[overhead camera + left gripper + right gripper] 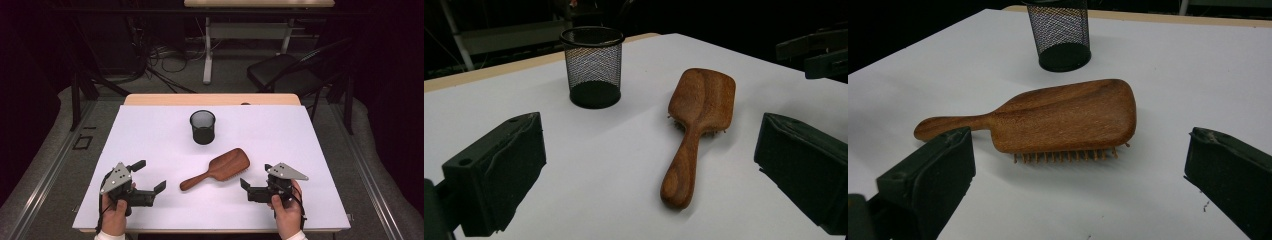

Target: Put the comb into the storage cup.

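The white rectangular table top (150,130) is carrying everything here, and the two things on it are lying well apart from the edges. The black wire-mesh pen cup (202,127) is standing upright toward the far middle, empty as far as the mesh is showing. Nearer the person, the brown wooden paddle hairbrush (217,168) is lying bristles down between the two grippers, its handle pointing toward the left gripper (152,176) and its broad head angling toward the cup.

Both grippers are resting low at the near edge with their jaws spread wide and holding nothing; the right gripper (243,176) is sitting just beside the brush head, the left one near the handle tip but not touching it.

The likely step in hand is picking up the brush, probably to stand it in the cup. Doing it well is calling for a grip on the narrow handle (684,165) rather than the wide head, with the jaws coming in across its width and level with the table. The left gripper view is showing the handle off to the right of centre, so that hand is needing to shift before closing
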